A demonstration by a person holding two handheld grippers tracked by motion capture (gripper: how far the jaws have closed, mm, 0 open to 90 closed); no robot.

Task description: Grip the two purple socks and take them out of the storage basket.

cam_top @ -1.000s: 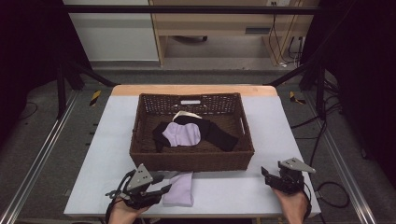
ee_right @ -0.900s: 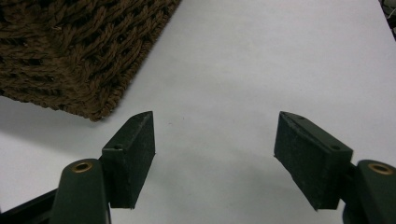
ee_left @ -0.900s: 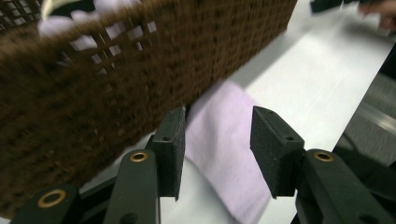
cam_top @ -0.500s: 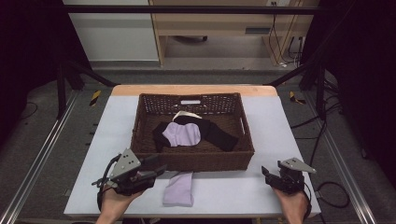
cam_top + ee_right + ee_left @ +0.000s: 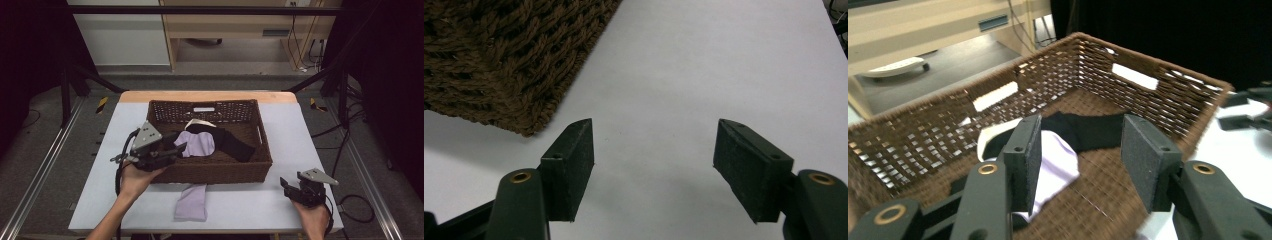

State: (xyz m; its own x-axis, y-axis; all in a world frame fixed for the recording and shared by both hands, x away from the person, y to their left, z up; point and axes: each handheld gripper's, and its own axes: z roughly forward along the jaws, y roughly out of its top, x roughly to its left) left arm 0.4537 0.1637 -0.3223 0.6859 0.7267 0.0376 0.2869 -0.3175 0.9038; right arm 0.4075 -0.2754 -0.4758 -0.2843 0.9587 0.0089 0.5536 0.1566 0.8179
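A brown wicker basket (image 5: pixel 210 173) stands mid-table. Inside lie a lavender sock (image 5: pixel 199 143) and a black sock (image 5: pixel 234 143), with a cream piece (image 5: pixel 196 122) at the back. Another lavender sock (image 5: pixel 192 202) lies flat on the table just in front of the basket. My left gripper (image 5: pixel 178 148) hovers over the basket's left rim, open and holding nothing; in the left gripper view its jaws frame the lavender sock (image 5: pixel 1055 167) and black sock (image 5: pixel 1088 131). My right gripper (image 5: pixel 286 185) rests open on the table at front right, near the basket's corner (image 5: pixel 504 65).
The white table (image 5: pixel 280 125) has bare room on both sides of the basket. A wooden edge (image 5: pixel 210 96) runs along the far side. Beyond it are a shelf unit and cables on the floor. Metal rails flank the table.
My left gripper has left the sock on the table and risen forward to the basket's left rim. The right gripper has stayed put.
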